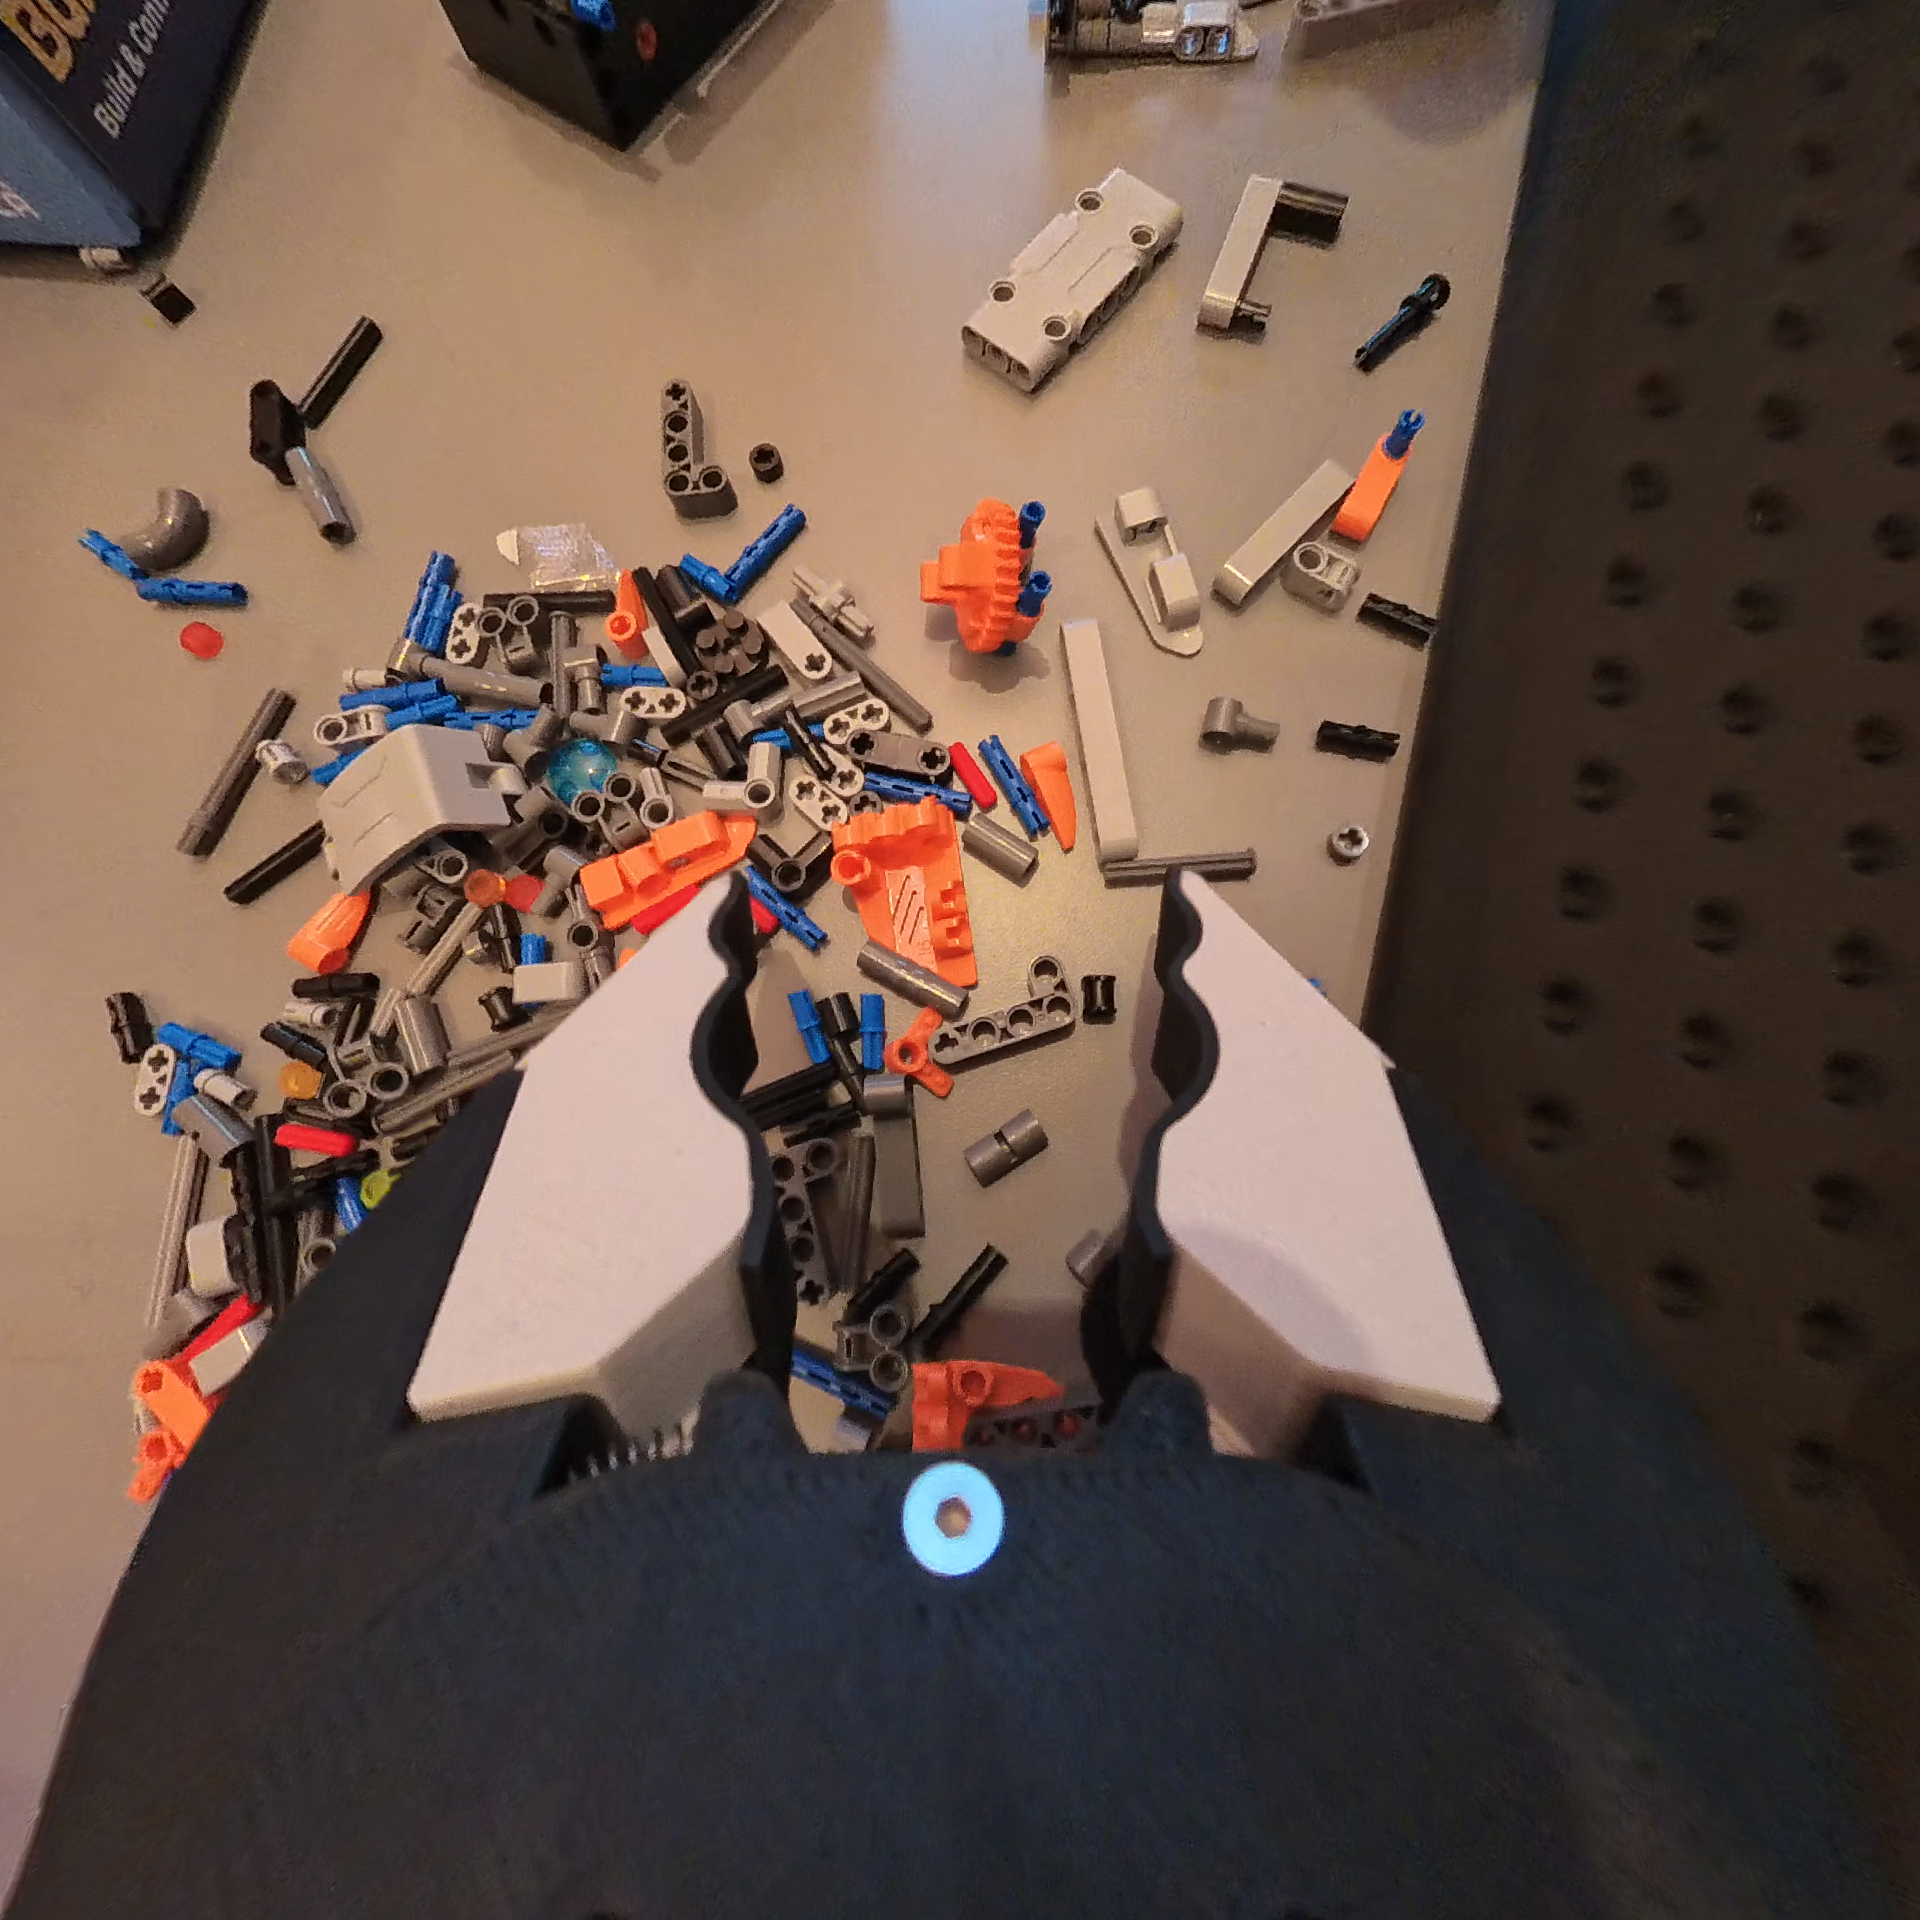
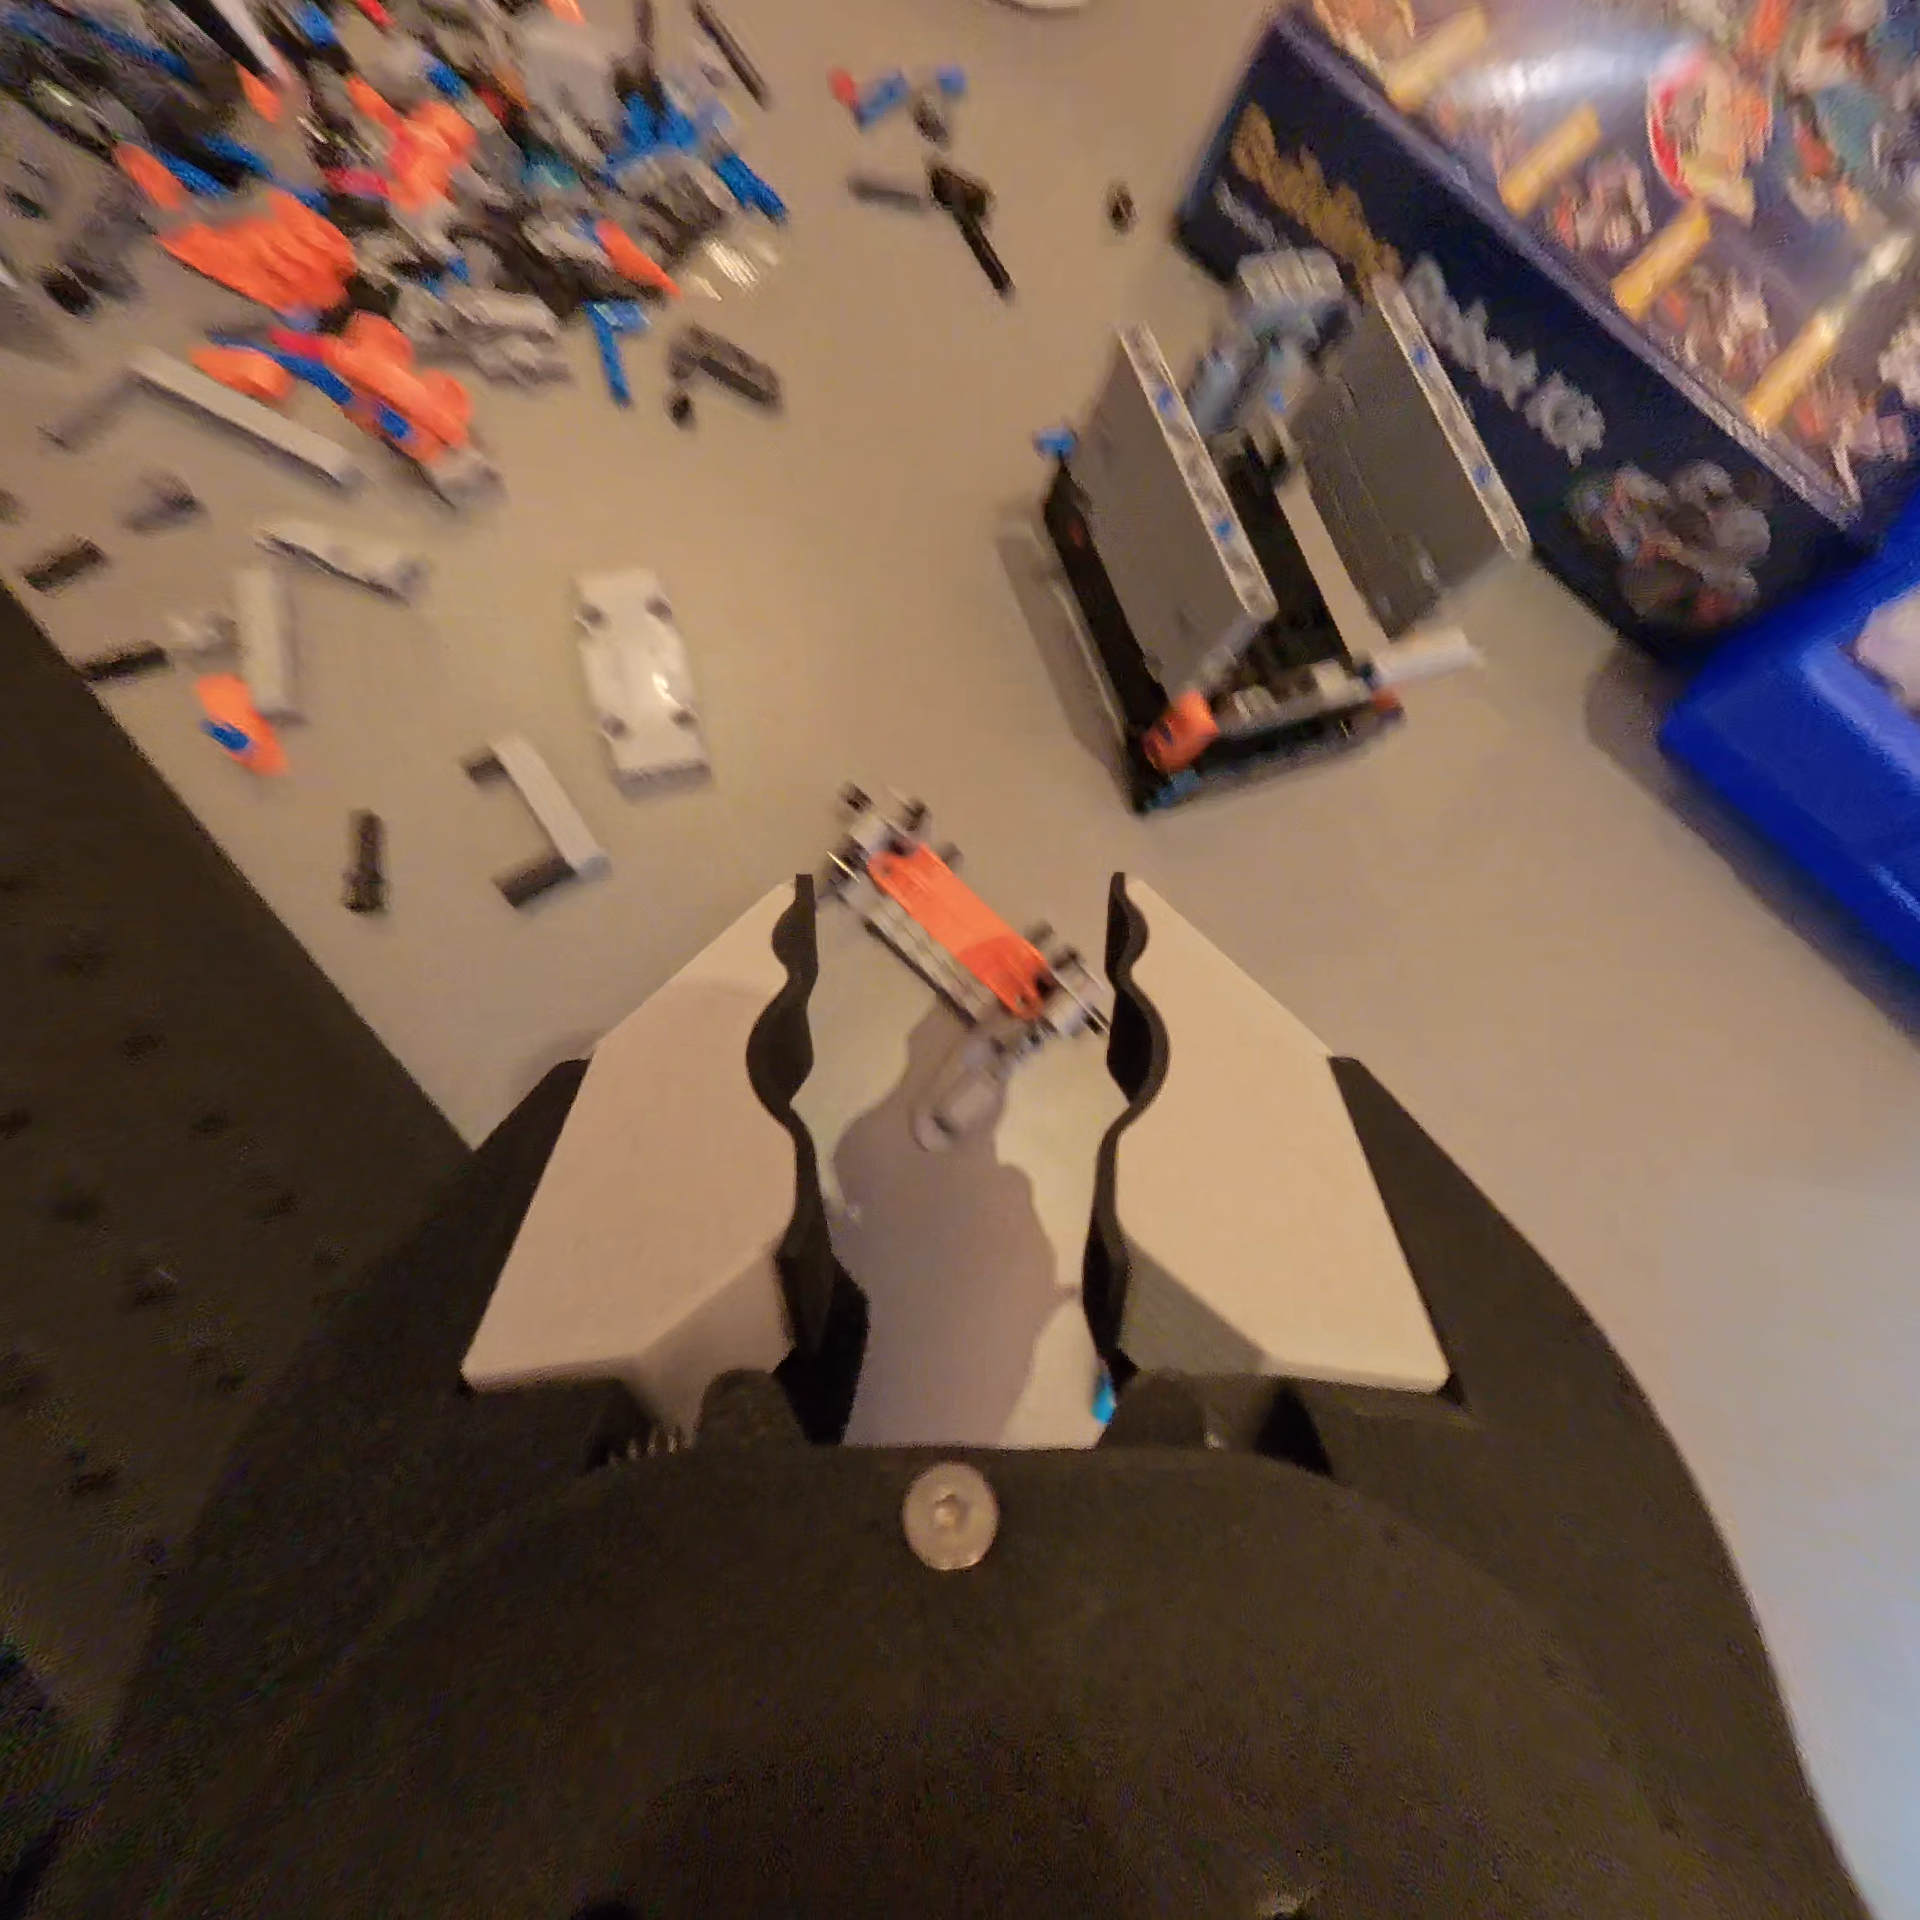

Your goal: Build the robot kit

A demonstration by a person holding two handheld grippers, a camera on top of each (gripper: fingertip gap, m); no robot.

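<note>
My left gripper [image 1: 951, 888] is open and empty, hovering over the near edge of a heap of small building pieces [image 1: 582, 790] in orange, blue, grey and black. An orange panel piece [image 1: 914, 894] and a dark grey angled beam [image 1: 1003, 1023] lie between its fingers below. My right gripper [image 2: 956, 894] is open and empty above the table; a small grey and orange sub-assembly [image 2: 961, 951] lies on the table between its fingertips. The right wrist view is blurred.
A grey table [image 1: 831, 312] carries loose grey beams and a light grey panel [image 1: 1070, 275]. A dark perforated surface [image 1: 1714, 727] borders the table. A partly built grey and black model [image 2: 1247, 551], a dark printed box [image 2: 1558, 260] and a blue bin [image 2: 1808, 727] stand in the right wrist view. Spacing between my two grippers at the tips: around 25 centimetres.
</note>
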